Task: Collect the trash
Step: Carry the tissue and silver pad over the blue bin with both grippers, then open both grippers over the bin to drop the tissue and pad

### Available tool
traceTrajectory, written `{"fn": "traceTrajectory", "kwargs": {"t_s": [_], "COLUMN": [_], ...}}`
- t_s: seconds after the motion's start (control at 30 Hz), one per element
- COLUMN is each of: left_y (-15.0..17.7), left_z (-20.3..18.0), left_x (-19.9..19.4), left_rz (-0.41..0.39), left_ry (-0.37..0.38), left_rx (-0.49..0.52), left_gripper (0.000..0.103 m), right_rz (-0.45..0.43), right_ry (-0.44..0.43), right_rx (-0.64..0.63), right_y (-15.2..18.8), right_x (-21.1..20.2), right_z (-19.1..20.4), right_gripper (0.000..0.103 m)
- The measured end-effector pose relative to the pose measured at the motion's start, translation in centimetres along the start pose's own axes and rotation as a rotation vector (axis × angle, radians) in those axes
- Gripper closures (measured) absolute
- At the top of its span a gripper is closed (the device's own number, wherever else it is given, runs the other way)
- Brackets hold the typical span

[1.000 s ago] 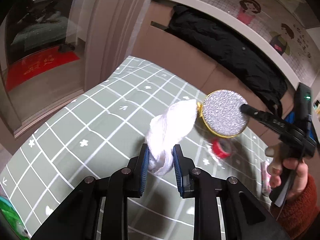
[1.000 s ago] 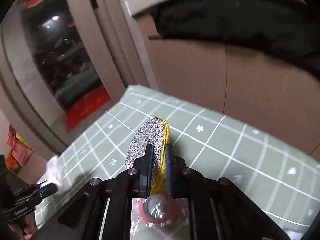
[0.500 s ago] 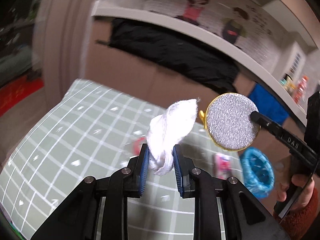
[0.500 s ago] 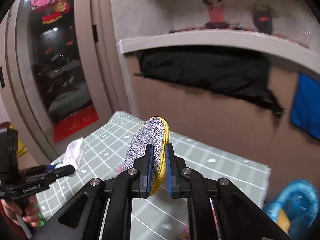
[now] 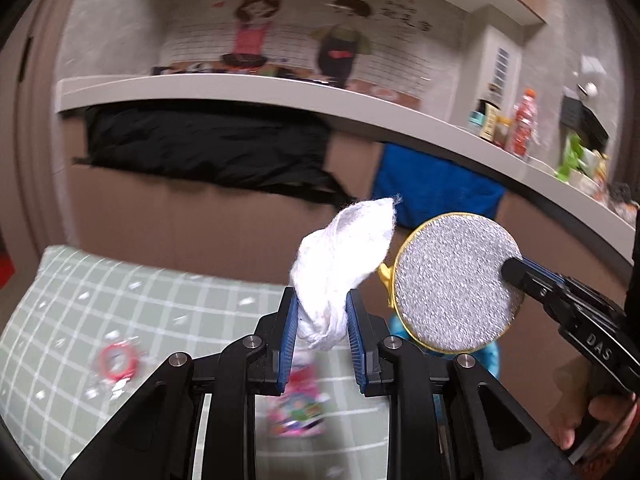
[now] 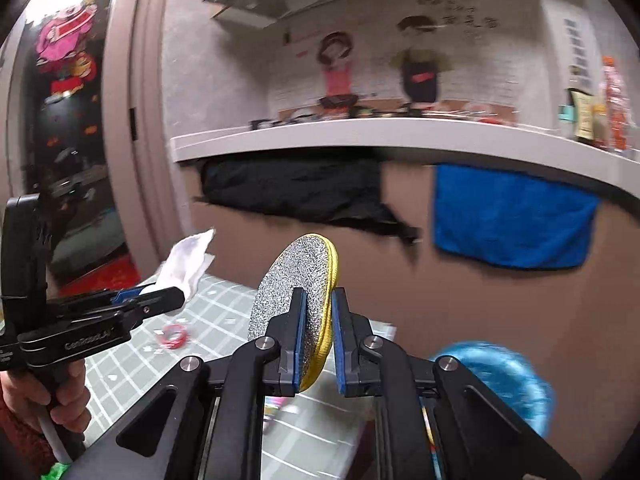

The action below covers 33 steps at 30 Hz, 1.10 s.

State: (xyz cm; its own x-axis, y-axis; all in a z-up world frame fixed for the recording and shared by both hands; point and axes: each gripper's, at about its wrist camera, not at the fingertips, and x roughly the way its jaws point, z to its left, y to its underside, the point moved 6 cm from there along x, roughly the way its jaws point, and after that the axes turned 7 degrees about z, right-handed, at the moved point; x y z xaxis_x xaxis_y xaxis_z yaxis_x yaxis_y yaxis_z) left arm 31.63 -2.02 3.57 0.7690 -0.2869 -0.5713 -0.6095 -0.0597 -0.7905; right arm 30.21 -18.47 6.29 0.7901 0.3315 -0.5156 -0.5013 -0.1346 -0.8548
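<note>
White tissue, just 1, pinched in our left gripper mid-frame; right gripper clamps 1 glittery disc; 2 wrappers lower left on table.

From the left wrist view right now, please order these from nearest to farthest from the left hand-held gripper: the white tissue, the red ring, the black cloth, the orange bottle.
1. White tissue: clamped in the left hand-held gripper.
2. Red ring: lower left, on the checked table.
3. Black cloth: hanging under the counter, behind the table.
4. Orange bottle: far right, on the counter.
</note>
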Motion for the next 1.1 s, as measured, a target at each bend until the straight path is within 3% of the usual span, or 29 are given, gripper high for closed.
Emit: {"fn": "traceTrajectory", "kwargs": {"t_s": [0.2, 0.47, 0.77, 1.1], "left_y": [-1.4, -0.1, 1.4, 3.3], "left_z": [-6.6, -12.5, -14.3, -14.8], "left_x": [4.2, 9.7, 13.9, 17.3], "left_rz": [-0.015, 0.064, 0.139, 0.210], "left_ry": [0.044, 0.079, 0.073, 0.079], "left_rx": [0.067, 0.153, 0.165, 0.160], "left_gripper": [0.078, 0.078, 0.078, 0.078], "right_rz": [-0.019, 0.006, 0.035, 0.095], "right_ry": [0.084, 0.195, 0.242, 0.240], "right_rx": [0.094, 0.172, 0.214, 0.257], "right_y": [2.0, 4.5, 7.0, 9.4], "right_x": [-2.1, -1.6, -0.7, 1.2], "right_z": [-7.9, -15.4, -19.5, -21.3], "right_gripper": [0.092, 0.092, 0.092, 0.092]}}
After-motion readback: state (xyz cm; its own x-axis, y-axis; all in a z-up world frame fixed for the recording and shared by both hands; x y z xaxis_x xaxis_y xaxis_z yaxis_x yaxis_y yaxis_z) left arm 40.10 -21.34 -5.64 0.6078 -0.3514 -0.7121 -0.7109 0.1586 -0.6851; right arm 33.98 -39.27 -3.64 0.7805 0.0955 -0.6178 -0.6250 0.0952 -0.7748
